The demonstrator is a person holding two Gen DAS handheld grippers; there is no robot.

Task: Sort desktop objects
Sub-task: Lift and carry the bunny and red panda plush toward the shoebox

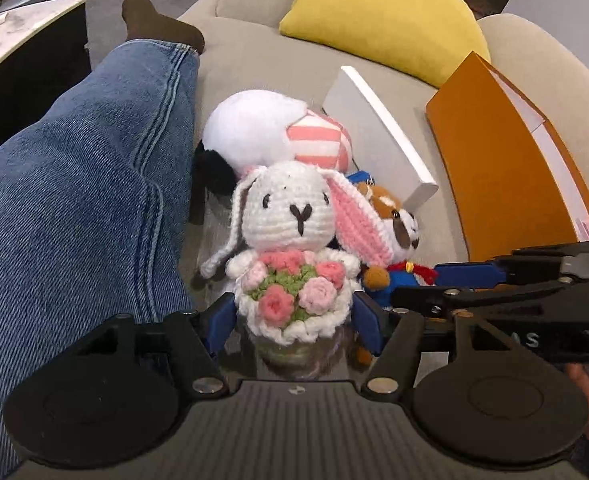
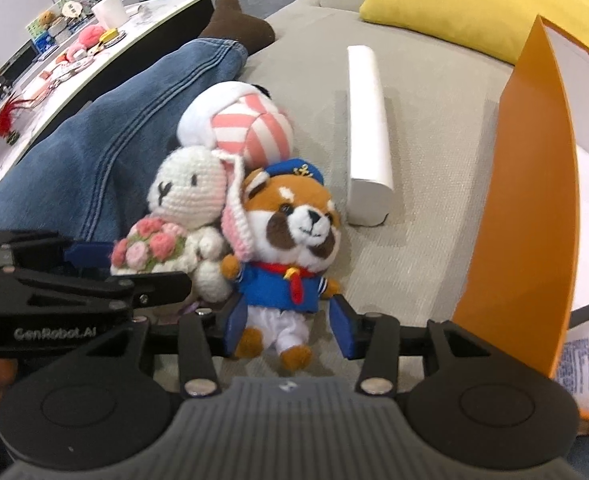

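Down at bottom centre, my left gripper (image 1: 294,320) sits wide around the crochet bunny (image 1: 290,248); right gripper (image 2: 290,328) straddles the sailor plush (image 2: 290,256), pads not pressing.

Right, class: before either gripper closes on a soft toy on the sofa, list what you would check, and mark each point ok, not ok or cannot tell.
1. Crochet rabbit sits between the left gripper fingers: ok.
2. Left pads pressing the rabbit: cannot tell.
3. Sailor plush sits between the right gripper fingers: ok.
4. Right pads clear of the plush: ok.
5. Rabbit's ear free of the plush: not ok, it drapes on its head.
6. Orange box open: ok.
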